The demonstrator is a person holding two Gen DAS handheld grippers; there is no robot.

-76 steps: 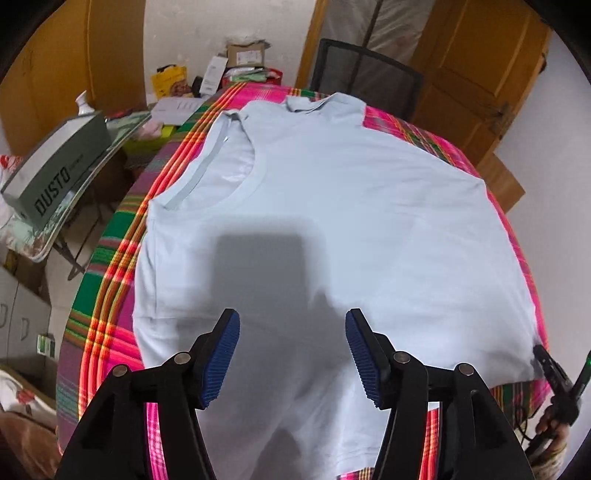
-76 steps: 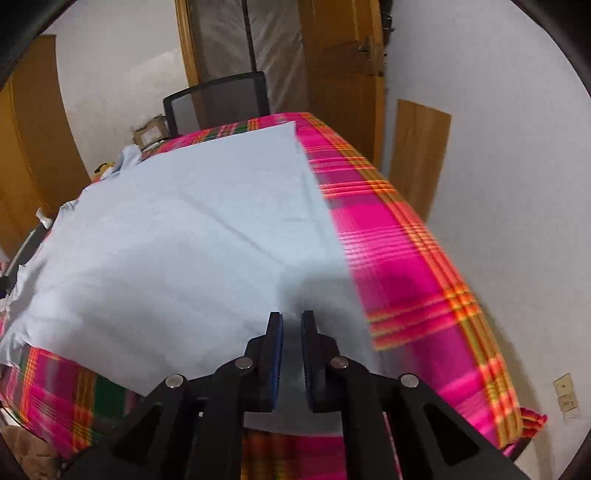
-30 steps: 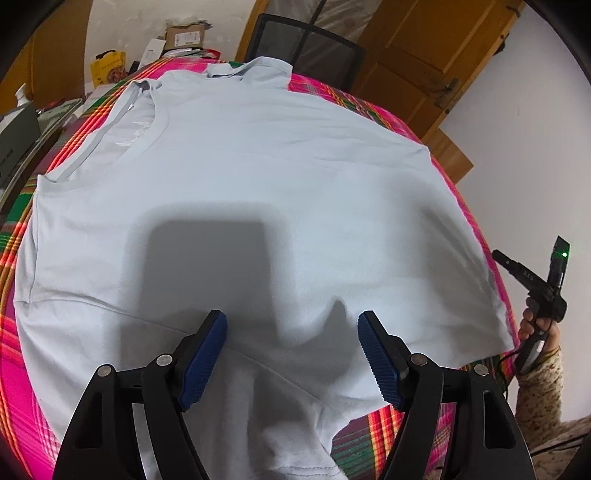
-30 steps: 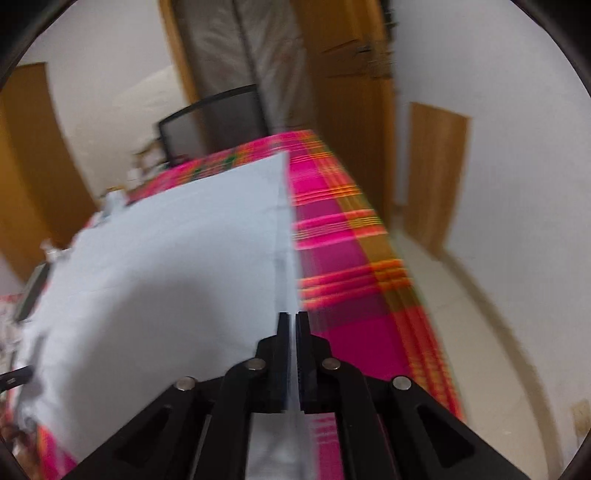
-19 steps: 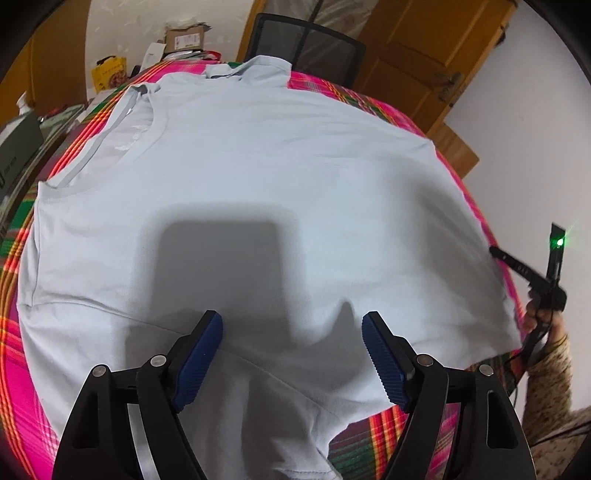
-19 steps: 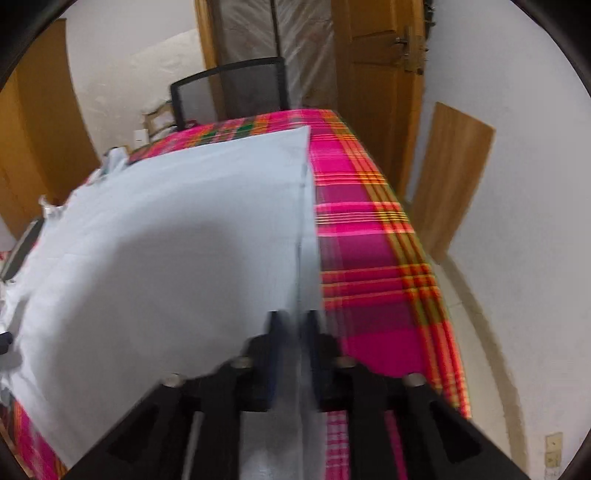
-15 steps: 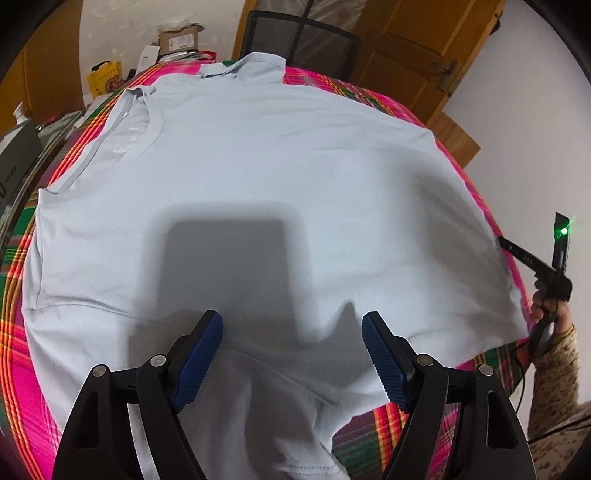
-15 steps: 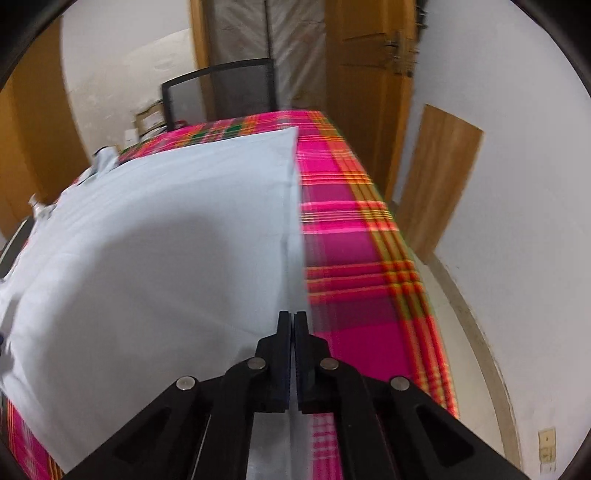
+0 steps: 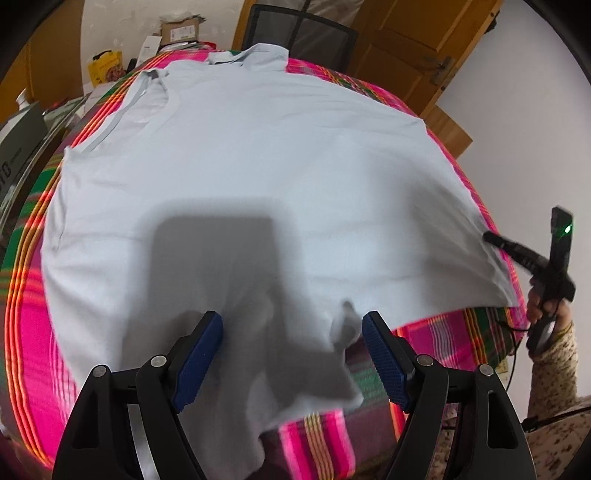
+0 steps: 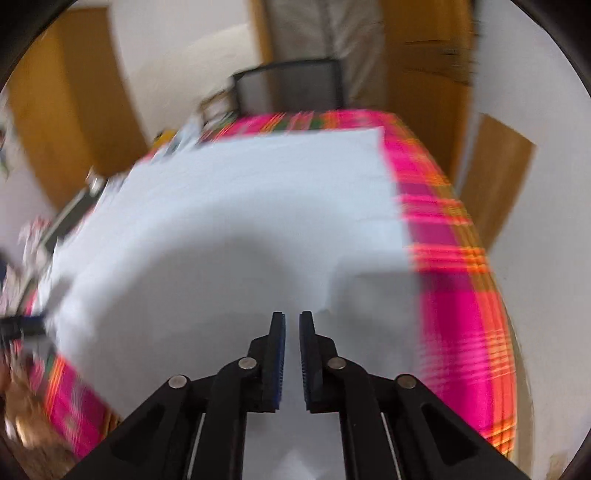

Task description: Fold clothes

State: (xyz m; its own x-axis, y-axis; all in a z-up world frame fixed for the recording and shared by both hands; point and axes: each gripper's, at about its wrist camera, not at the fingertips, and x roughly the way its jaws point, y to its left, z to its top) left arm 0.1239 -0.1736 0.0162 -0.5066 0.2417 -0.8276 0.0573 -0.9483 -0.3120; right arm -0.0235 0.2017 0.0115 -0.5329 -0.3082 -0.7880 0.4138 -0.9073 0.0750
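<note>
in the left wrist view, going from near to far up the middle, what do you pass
left gripper → pale blue T-shirt spread flat → strip of pink plaid tablecloth → black mesh chair

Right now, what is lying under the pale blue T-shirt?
Under the pale blue T-shirt lies a pink plaid tablecloth, visible only around the shirt's edges. The shirt covers its middle, and the cloth hides the table itself, so neither can be seen.
</note>
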